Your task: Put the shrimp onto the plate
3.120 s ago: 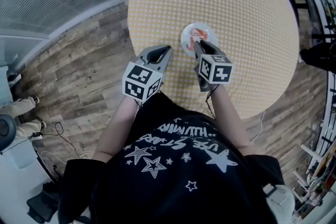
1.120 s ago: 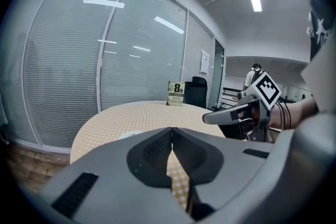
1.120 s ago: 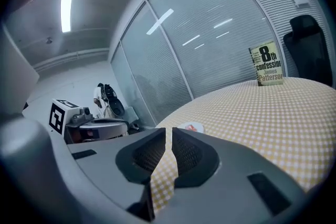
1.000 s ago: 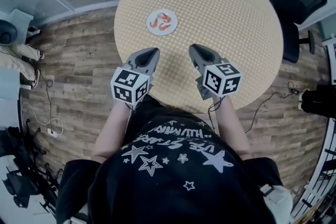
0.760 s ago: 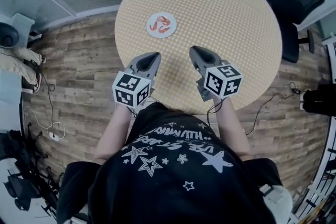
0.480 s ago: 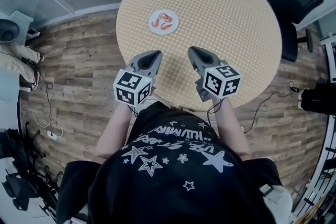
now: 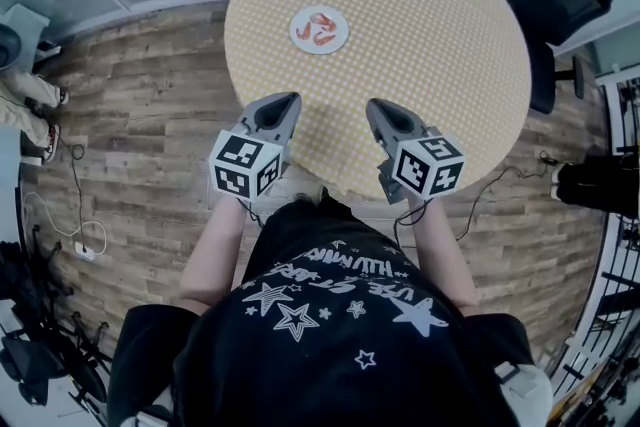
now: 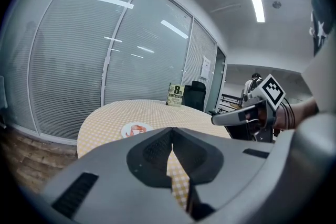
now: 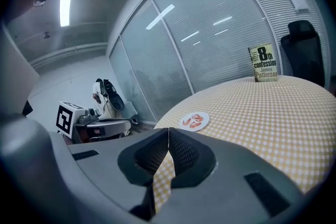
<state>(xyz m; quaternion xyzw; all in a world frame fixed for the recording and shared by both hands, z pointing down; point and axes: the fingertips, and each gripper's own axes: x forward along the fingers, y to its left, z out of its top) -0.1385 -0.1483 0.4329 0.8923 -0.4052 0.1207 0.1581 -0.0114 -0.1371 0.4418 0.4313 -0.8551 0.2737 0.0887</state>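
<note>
**A:** Start with the head view. Where are things?

**B:** The shrimp (image 7: 320, 27) lie on the small white plate (image 7: 299, 37), on the far-left part of the round checked table (image 7: 430, 45). The left gripper (image 7: 289, 99) and the right gripper (image 7: 374, 105) hang over the table's near edge, side by side and well apart from the plate. Neither carries anything that I can see.

**A:** And the left gripper view?

**B:** Its fingers (image 8: 152, 150) meet at the tips, with nothing caught between them. Beyond them the plate (image 8: 127, 132) sits on the table with the orange shrimp (image 8: 139, 128) on it. The right gripper (image 8: 220, 118) shows off to the right, held level in the air.

**A:** Does the right gripper view say the same?

**B:** Yes. Those fingers (image 9: 185, 153) are also closed tip to tip and empty. Past them is the same plate (image 9: 206, 119), with the shrimp (image 9: 194, 121) resting inside its rim. A paperback book (image 9: 265, 63) stands upright at the table's far edge, well apart from the plate.

**A:** So how much of the job is left?

**B:** None, as far as I can judge. Every shrimp I can find is on the plate, and no view shows one loose on the cloth. Both grippers are empty and away from the plate, so the task looks complete.
</note>
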